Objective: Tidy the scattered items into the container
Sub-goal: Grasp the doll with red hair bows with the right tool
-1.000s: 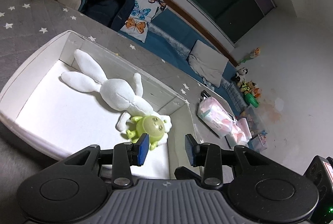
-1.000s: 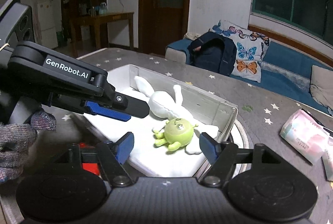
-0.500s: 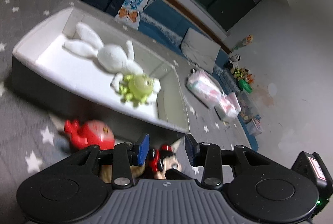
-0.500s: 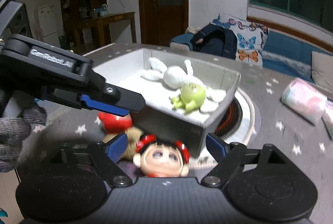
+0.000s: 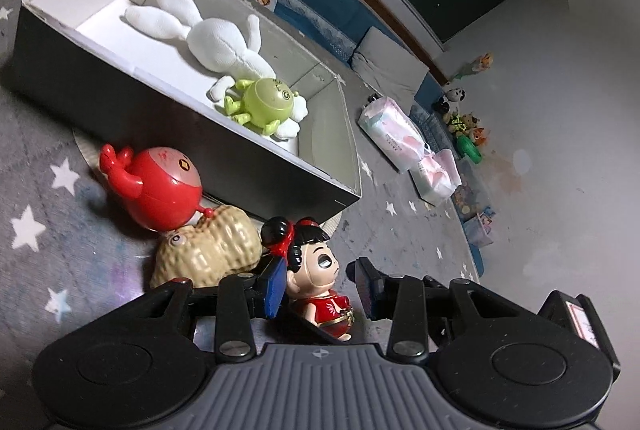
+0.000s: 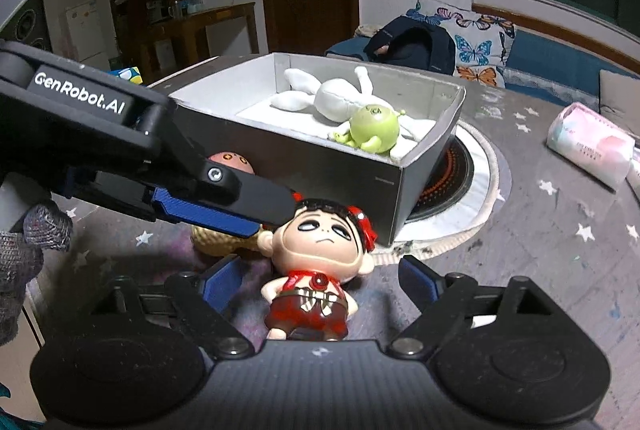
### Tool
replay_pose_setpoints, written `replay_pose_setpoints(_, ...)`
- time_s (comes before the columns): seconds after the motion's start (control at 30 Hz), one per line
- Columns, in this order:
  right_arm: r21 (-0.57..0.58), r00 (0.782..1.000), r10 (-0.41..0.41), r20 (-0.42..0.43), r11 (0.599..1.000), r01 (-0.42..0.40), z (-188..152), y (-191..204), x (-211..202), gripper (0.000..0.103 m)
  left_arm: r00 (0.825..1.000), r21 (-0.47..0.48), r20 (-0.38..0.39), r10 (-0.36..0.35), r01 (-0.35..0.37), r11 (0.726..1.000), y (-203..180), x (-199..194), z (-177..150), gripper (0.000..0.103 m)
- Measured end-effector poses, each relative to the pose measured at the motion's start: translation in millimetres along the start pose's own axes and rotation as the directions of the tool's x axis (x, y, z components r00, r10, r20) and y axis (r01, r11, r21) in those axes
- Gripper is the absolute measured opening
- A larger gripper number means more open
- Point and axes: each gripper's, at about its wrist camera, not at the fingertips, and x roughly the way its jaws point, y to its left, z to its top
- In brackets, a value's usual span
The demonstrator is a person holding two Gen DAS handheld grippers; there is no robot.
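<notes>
Both of your grippers have dropped from above the box to the toys lying in front of it since the earlier frames, so the view now takes in the items left on the table.

Going left to right in the left wrist view: the red round toy [image 5: 160,190] lies on the star-patterned tablecloth [image 5: 36,214] against the near wall of the box [image 5: 132,106], and the peanut-shaped toy [image 5: 208,254] sits just beside it, touching it. Next comes the doll figure in red [image 5: 316,282], lying on the cloth between the fingers of your left gripper [image 5: 318,288], whose jaws stand open around its head; I cannot tell whether a pad touches it. Your right gripper [image 6: 320,280] straddles the same doll's body, its jaws opening wide and not pressing on it.

Inside the box, the white plush rabbit [image 5: 216,38] and the green round toy [image 5: 264,102] are already put away, the green one resting on the rabbit's end.

So, as I judge it, two items are done and three are left: the red toy, the peanut and the doll. The pink tissue packs [image 5: 392,134] farther right may not belong to the job.
</notes>
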Motion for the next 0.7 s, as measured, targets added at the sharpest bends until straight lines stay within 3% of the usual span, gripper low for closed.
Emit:
replay_pose_setpoints(0.23,0.010,0.999,-0.007,-0.044,1.000,0.007,-10.6,-5.8,12.5,0.089,1.000,-0.023,0.020,0.002,-0.002,1.000,2.2,2.2,-0.4,0.040)
replay_pose_setpoints(0.3,0.009,0.999,-0.002,-0.044,1.000,0.002,-11.2,-6.1,14.4,0.096,1.000,-0.028,0.014,0.005,-0.004,1.000,3.2,3.6,-0.2,0.040)
replay_pose_setpoints(0.5,-0.005,0.999,0.000,-0.041,1.000,-0.001,-10.5,-3.6,21.5,0.103,1.000,-0.052,-0.006,0.014,-0.014,0.999,8.9,8.6,-2.3,0.040)
replay_pose_setpoints(0.7,-0.050,0.999,-0.026,-0.045,0.998,0.024,-10.8,2.9,28.2,0.103,1.000,-0.053,0.000,0.011,-0.011,0.999,9.4,10.1,-0.3,0.040)
